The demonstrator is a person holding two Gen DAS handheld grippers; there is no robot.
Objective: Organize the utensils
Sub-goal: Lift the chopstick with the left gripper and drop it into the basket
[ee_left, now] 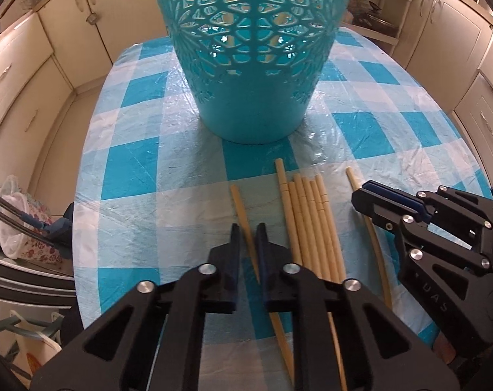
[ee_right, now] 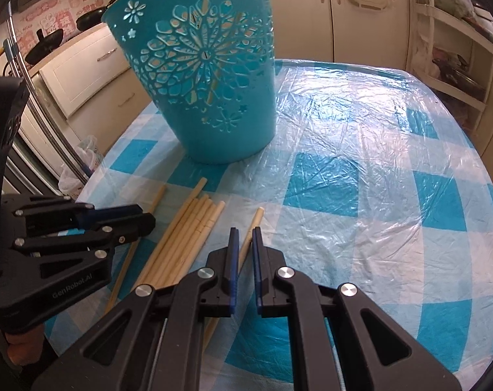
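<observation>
While both tools straddle single chopsticks, slips are likely: left gripper [ee_left: 248, 228] sits slightly spread around the leftmost chopstick [ee_left: 238, 197], the bundle [ee_left: 306, 202] just beside could get nudged, right gripper [ee_right: 243, 232] slightly spread over the rightmost chopstick [ee_right: 256, 216]; basket [ee_right: 210, 97] stands near, beyond.

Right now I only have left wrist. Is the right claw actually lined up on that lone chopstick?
Observer: Yes. In right wrist, the lone chopstick runs between the fingers of the right claw. The jaws are apart, not clamped on it.
Operator: The basket's top is cropped for me. Can you see the rim?
Observer: Partly. The basket stands upright, and the left part of its open rim is in view. The rest runs out of frame.
</observation>
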